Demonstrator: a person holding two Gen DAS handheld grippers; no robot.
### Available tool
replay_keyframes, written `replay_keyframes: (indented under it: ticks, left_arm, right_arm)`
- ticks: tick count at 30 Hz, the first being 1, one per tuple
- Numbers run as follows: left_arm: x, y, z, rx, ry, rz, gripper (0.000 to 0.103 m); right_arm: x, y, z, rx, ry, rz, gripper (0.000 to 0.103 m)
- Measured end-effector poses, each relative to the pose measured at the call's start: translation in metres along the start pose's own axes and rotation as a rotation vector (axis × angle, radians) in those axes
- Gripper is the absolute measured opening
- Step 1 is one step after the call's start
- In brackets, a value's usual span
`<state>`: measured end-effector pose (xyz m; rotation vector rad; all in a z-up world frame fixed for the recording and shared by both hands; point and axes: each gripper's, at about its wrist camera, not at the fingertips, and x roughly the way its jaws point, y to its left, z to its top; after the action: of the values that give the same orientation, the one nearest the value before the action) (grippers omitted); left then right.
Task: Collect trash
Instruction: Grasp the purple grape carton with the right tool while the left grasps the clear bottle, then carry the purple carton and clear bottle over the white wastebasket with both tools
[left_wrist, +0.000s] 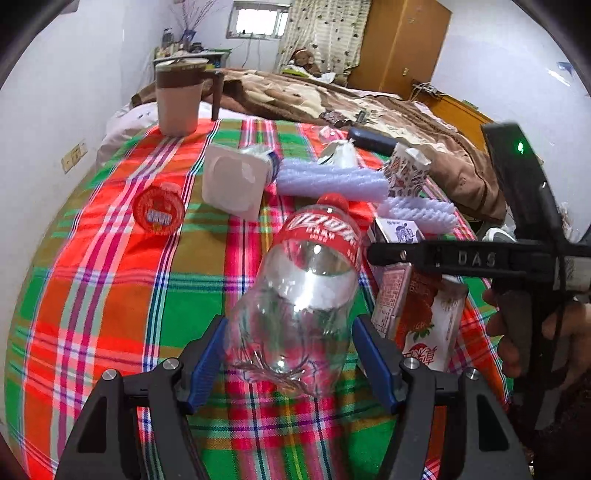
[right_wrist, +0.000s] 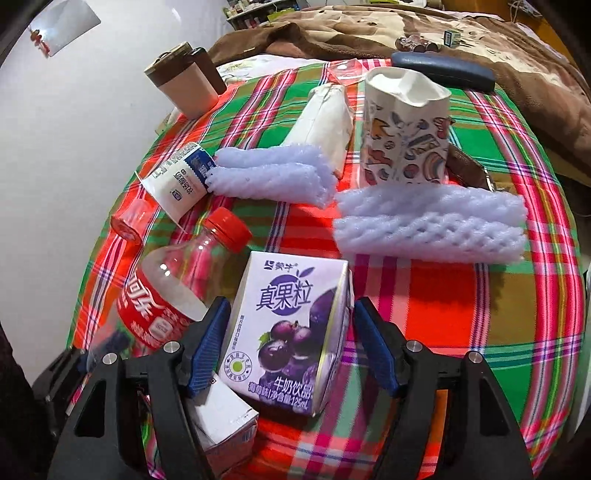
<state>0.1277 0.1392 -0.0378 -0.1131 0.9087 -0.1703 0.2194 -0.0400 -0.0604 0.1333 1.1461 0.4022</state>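
An empty clear cola bottle (left_wrist: 306, 295) with red label and cap lies on the plaid cloth; its base sits between the blue pads of my left gripper (left_wrist: 291, 358), which is open around it. The bottle also shows in the right wrist view (right_wrist: 166, 291). My right gripper (right_wrist: 291, 347) is open around a purple grape milk carton (right_wrist: 291, 332) standing on the cloth, with a small gap at the right pad. In the left wrist view the right gripper (left_wrist: 373, 253) reaches over that carton (left_wrist: 399, 230).
Other trash lies on the plaid-covered table (left_wrist: 110, 295): a strawberry carton (left_wrist: 424, 321), white foam nets (right_wrist: 432, 221), a patterned paper cup (right_wrist: 406, 136), a yogurt cup (left_wrist: 236, 184), a red lid (left_wrist: 159, 214), a brown-lidded mug (left_wrist: 179, 96). A bed lies beyond.
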Motion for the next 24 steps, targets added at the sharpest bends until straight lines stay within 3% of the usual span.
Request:
replay_keyframes:
  ticks: [7,10,13,18,24]
  left_arm:
    - [0.004,-0.015,0.018,0.116,0.008,0.025,0.072]
    - [0.015,-0.022,0.028,0.174,0.042,0.025,0.072]
    - [0.029,-0.021,0.034,0.169,0.083,0.009,0.072]
    - [0.035,-0.014,0.034,0.135,0.084,0.015,0.071]
    - [0.035,-0.021,0.034,0.128,0.07,0.008,0.062]
  right_arm:
    - [-0.011,-0.013,-0.015,-0.07,0.0,-0.128,0.07]
    - [-0.015,-0.019,-0.018,-0.064,-0.021,-0.115,0.07]
    - [-0.019,-0.021,-0.023,-0.076,-0.045,-0.132,0.07]
    - [-0.026,-0.027,-0.029,-0.06,-0.076,-0.102,0.066]
    - [-0.039,-0.035,-0.042,-0.037,-0.11,-0.071,0.063]
